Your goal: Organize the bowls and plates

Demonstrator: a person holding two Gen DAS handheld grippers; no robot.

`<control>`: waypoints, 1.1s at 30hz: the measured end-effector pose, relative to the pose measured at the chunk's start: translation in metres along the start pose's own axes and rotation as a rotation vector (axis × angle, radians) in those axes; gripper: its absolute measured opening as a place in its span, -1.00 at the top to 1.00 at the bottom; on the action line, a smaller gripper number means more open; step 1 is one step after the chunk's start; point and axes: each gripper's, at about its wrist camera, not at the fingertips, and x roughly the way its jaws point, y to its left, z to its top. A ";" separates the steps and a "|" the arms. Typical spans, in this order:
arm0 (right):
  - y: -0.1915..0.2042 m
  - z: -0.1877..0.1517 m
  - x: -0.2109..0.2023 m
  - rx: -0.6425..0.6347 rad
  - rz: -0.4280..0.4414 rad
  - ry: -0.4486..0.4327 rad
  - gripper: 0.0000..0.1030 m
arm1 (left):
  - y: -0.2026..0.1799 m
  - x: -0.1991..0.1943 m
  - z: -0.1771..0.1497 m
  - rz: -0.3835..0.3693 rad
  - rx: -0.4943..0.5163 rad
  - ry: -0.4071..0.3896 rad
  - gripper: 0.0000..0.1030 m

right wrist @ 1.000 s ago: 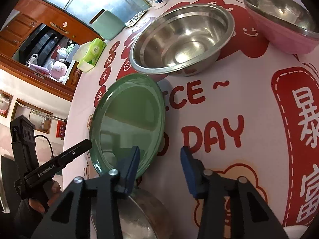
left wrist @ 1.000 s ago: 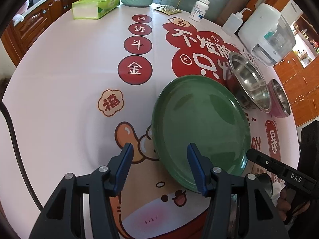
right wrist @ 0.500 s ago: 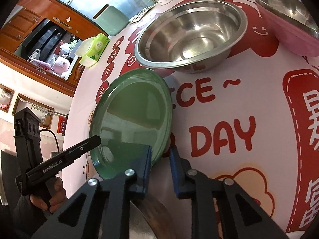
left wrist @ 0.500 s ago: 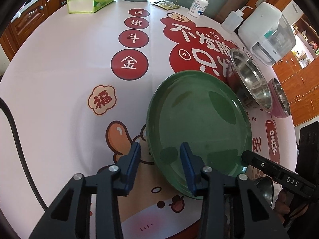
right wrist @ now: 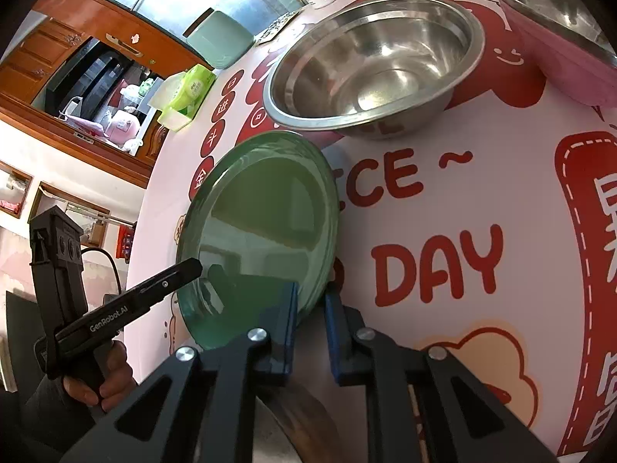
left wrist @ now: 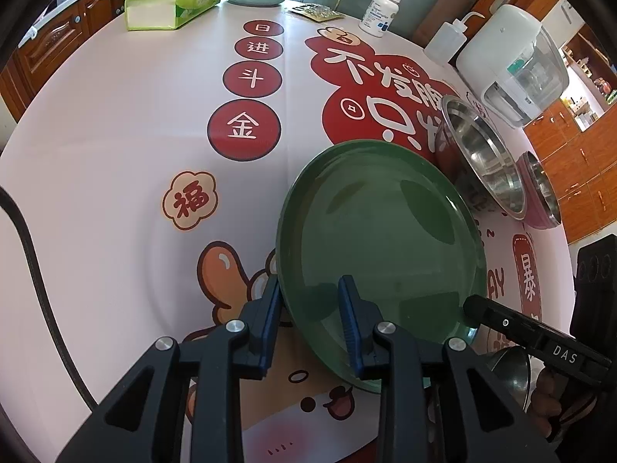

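Observation:
A green plate (left wrist: 378, 231) (right wrist: 266, 216) lies on the printed tablecloth, near me. My right gripper (right wrist: 310, 301) is shut on the plate's near right rim, one pad above it and one below. In the left wrist view its tip (left wrist: 468, 305) shows at that edge. My left gripper (left wrist: 308, 301) straddles the near left rim. Its jaws are closing, with the rim between them and a gap still showing. A large steel bowl (left wrist: 482, 162) (right wrist: 374, 65) and a pink bowl (left wrist: 540, 193) (right wrist: 559, 38) stand beyond the plate.
A small steel bowl (left wrist: 509, 366) (right wrist: 293, 416) sits just under the grippers at the near edge. A tissue box (left wrist: 173, 0), pill bottle (left wrist: 380, 11), squeeze bottle (left wrist: 447, 42) and white appliance (left wrist: 513, 61) line the far side. A hand (right wrist: 100, 378) holds the left gripper.
Both grippers have narrowed around the plate's near rim. The right jaws have closed onto it. The left jaws have come much closer together and the view has crept nearer the plate.

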 end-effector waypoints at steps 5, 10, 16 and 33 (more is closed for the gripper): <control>0.000 0.000 0.001 -0.005 -0.010 0.001 0.75 | 0.001 0.000 -0.001 0.008 0.002 -0.003 0.51; 0.005 0.001 0.002 -0.016 -0.033 0.013 0.75 | 0.001 0.000 0.000 0.019 0.019 0.000 0.55; 0.009 0.000 0.003 -0.009 -0.042 0.013 0.76 | 0.004 -0.002 -0.002 0.016 0.008 -0.003 0.60; 0.037 -0.004 -0.003 -0.089 -0.034 -0.017 0.74 | 0.017 -0.029 -0.005 0.017 -0.028 -0.079 0.60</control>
